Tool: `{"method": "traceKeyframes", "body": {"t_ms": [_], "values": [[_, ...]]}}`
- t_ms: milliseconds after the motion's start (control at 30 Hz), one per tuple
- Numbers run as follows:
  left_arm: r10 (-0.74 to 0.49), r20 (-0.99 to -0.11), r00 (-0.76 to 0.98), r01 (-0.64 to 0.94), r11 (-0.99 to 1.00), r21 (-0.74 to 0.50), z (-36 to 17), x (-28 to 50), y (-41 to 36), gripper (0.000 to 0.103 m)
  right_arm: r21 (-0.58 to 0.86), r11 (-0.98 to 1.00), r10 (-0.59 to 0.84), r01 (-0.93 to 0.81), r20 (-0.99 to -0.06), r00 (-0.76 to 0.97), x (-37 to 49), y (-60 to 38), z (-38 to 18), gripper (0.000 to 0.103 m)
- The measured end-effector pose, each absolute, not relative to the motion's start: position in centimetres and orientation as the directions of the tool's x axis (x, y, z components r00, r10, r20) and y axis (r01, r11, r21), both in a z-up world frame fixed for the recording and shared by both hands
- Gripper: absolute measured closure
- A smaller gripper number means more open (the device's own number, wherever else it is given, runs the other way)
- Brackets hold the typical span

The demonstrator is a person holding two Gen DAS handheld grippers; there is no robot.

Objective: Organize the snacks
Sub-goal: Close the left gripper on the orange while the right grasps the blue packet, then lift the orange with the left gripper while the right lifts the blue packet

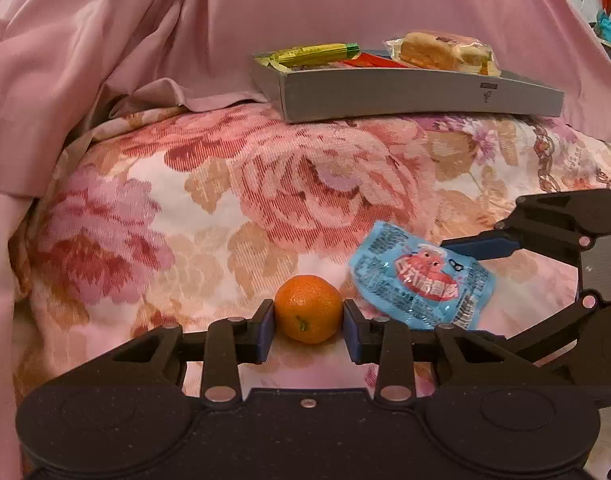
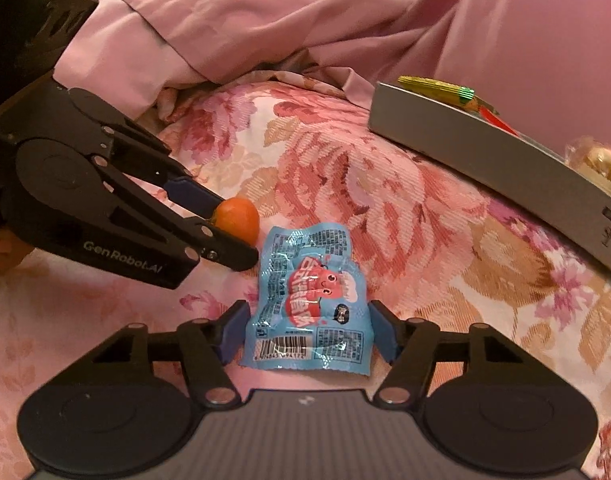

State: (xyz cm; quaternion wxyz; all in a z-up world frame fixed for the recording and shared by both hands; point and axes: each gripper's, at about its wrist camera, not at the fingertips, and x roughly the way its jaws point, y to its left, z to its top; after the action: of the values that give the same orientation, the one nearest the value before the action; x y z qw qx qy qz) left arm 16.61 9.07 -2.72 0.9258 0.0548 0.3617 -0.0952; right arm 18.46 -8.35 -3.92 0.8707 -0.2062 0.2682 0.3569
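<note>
A small mandarin (image 1: 307,308) rests on the floral bedspread, and my left gripper (image 1: 307,316) is shut on it, a blue pad against each side. The right wrist view shows that same gripper (image 2: 237,232) from the side, with the mandarin (image 2: 241,218) at its tips. Just right of the fruit lies a flat light-blue snack packet (image 1: 421,280). My right gripper (image 2: 308,332) straddles this packet (image 2: 305,300). Its pads stand at the packet's two edges, and the packet lies flat and unpinched. A grey tray (image 1: 385,96) farther back holds other snacks.
In the tray lie a yellow-green packet (image 1: 317,54), a red packet (image 1: 369,60) and a wrapped bread roll (image 1: 441,52). Crumpled pink bedding (image 1: 105,40) rises behind and to the left. The floral bedspread (image 1: 225,200) stretches between the grippers and the tray (image 2: 485,152).
</note>
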Motion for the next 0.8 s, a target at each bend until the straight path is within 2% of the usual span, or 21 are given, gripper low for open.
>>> {"method": "traceKeyframes", "body": {"t_ms": [467,800], "values": [[-0.238,-0.693,0.68,0.3,0.953,-0.032,-2.5,11.3,6.5,0.066,-0.079,0.79,0.422,-0.608,-0.651,0.631,12.6,-11.8,-3.7,0.036],[-0.227,-0.699,0.678,0.291,0.956,-0.029,-2.9,11.3,5.9,0.065,-0.077,0.813,0.39,-0.577,-0.664,0.638,11.1,-12.8,-3.6,0.03]]}}
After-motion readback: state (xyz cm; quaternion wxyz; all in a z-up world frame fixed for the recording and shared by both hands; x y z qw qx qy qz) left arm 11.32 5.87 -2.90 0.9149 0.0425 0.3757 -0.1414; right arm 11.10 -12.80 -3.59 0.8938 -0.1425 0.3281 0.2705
